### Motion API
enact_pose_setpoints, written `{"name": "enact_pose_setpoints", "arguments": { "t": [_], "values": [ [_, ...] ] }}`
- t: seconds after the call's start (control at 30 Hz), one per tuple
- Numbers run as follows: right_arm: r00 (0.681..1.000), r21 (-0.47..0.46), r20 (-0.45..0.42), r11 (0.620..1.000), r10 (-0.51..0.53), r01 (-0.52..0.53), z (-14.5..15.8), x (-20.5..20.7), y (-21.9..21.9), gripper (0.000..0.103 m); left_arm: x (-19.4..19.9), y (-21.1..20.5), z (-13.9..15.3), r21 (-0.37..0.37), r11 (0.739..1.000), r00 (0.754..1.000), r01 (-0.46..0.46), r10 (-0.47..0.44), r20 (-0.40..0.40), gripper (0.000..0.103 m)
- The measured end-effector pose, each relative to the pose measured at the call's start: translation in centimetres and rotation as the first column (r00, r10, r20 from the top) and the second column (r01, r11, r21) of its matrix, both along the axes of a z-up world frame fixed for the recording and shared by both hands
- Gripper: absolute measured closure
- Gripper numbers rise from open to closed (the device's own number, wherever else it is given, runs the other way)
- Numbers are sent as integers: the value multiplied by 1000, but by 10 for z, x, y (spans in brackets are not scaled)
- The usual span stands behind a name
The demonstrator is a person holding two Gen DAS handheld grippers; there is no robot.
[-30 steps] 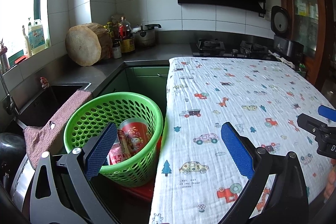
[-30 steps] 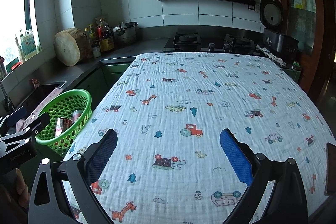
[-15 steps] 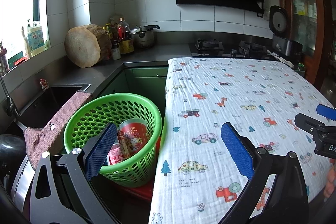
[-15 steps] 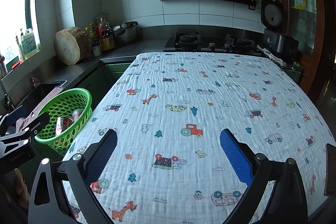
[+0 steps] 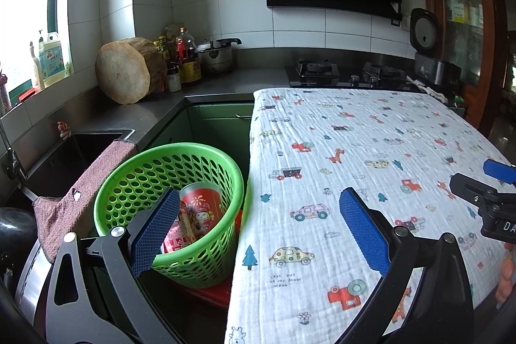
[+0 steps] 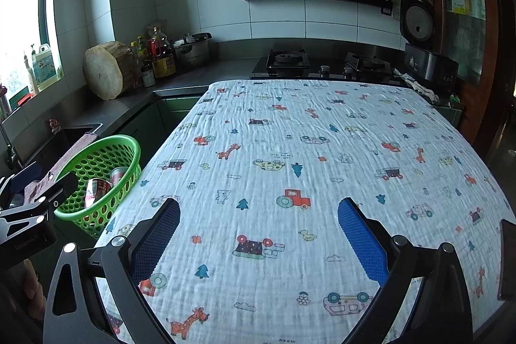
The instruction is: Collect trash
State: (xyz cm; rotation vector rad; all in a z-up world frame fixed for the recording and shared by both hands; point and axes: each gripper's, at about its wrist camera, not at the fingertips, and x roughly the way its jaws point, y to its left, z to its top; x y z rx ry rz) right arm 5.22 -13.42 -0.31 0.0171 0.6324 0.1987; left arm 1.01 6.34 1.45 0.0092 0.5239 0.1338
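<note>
A green perforated basket (image 5: 135, 182) (image 6: 129, 147) stands on a red stool left of the table. Red printed cans (image 5: 200, 208) (image 6: 96, 187) lie inside it. My left gripper (image 5: 258, 228) is open with nothing between its blue pads, straddling the basket's right side and the table's left edge. Over the near part of the patterned cloth (image 6: 306, 150) my right gripper (image 6: 258, 237) is also open and holds nothing. The right gripper's tip (image 5: 483, 192) shows at the far right in the left wrist view. No loose trash shows on the cloth.
The table (image 5: 354, 134) carries a white cloth printed with cars and giraffes. A sink (image 5: 64, 153) with a pink towel (image 5: 84, 182) lies left of the basket. A wood block (image 5: 125, 76), bottles, a pot and a gas stove (image 6: 322, 63) line the counter. A dark flat object (image 6: 508, 260) lies at the table's right edge.
Both views have shifted very slightly; the grippers stay open and empty. Nothing was taken hold of or let go.
</note>
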Motion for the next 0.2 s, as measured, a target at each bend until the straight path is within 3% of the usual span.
{"name": "enact_pose_setpoints", "arguments": {
  "t": [0.2],
  "values": [
    [1000, -2, -1, 1000, 2, -2, -1, -1, 0, 8, 2, 1, -1, -3, 1000, 1000, -2, 2, -8, 5]
  ]
}}
